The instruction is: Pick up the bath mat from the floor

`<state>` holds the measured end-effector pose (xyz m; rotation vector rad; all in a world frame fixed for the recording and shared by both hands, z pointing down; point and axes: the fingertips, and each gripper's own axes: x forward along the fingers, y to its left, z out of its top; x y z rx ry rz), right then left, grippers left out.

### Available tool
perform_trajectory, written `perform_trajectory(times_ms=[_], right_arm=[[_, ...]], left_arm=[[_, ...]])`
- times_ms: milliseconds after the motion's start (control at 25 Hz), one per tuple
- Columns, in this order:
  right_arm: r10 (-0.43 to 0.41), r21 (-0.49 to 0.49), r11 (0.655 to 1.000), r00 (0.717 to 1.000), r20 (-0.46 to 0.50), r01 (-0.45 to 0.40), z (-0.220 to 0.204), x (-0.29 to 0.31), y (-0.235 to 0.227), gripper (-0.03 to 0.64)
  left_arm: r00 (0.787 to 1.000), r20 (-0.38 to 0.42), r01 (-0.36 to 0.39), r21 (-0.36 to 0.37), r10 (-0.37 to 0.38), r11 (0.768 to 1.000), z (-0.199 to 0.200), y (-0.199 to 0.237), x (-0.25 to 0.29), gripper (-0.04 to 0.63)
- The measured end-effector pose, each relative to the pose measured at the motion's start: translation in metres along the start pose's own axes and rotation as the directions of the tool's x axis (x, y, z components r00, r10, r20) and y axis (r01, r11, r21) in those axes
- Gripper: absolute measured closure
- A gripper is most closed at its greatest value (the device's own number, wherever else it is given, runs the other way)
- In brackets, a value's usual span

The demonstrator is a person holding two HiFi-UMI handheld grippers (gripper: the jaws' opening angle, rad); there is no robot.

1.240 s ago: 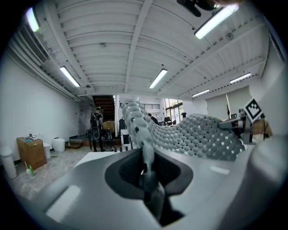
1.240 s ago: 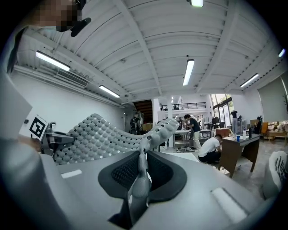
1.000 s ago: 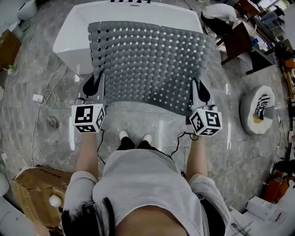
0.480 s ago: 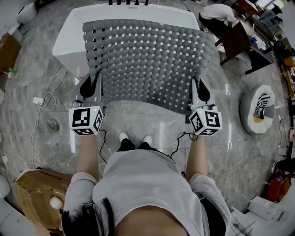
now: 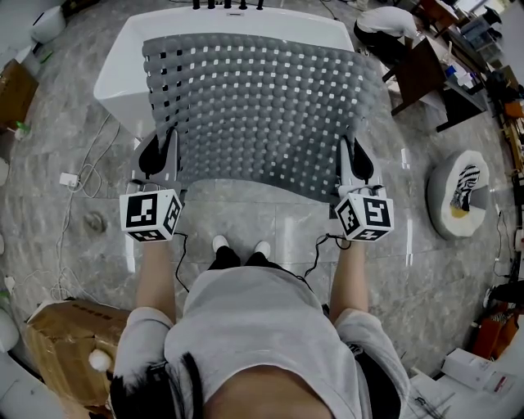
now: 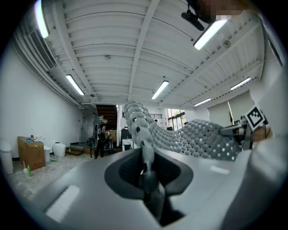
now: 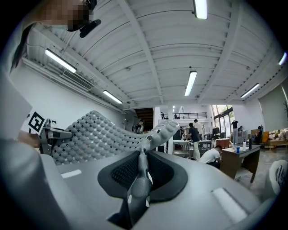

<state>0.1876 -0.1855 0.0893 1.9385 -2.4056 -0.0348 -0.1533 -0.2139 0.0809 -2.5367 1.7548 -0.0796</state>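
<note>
Bath mat [image 5: 262, 106] is off the floor [image 5: 74, 213], spread out between my two tongs and reaching away from me over the white bathtub [image 5: 119, 61]. It is grey and knobbly, pierced all over with small square holes. My left tongs [image 5: 161, 154] are clamped on its near left corner and my right tongs [image 5: 354, 162] on its near right corner. The near edge sags in a shallow curve between them, above the grey tiles just ahead of my white shoes [image 5: 239, 243]. The far edge reaches almost to the tub's far rim, by the dark taps [image 5: 229, 5]. Whether the sheet rests on the tub or hangs clear of it I cannot tell.

In the left gripper view the left tongs [image 6: 145, 168] have their jaws pressed on the thin edge of the mat [image 6: 198, 139], which rises from them and runs off to the right. In the right gripper view the right tongs [image 7: 138, 173] pinch the mat [image 7: 94, 134] the same way, with the sheet running off to the left.

A cardboard box [image 5: 61, 335] sits on the floor at my near left, and a white plug [image 5: 67, 173] with its cable lies further up that side. A round white cushion [image 5: 458, 196] with a striped print lies to my right. A person [image 5: 389, 24] crouches beyond the tub's far right corner.
</note>
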Motion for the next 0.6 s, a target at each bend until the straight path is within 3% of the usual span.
perform_trajectory(times_ms=[600], right_arm=[[-0.009,-0.002,1.000,1.000,0.007,0.009,0.006,-0.001,-0.001,0.561]], left_arm=[[1.000,0.010,-0.008,-0.002,0.008,1.000,0.011,0.004,-0.001,0.546]])
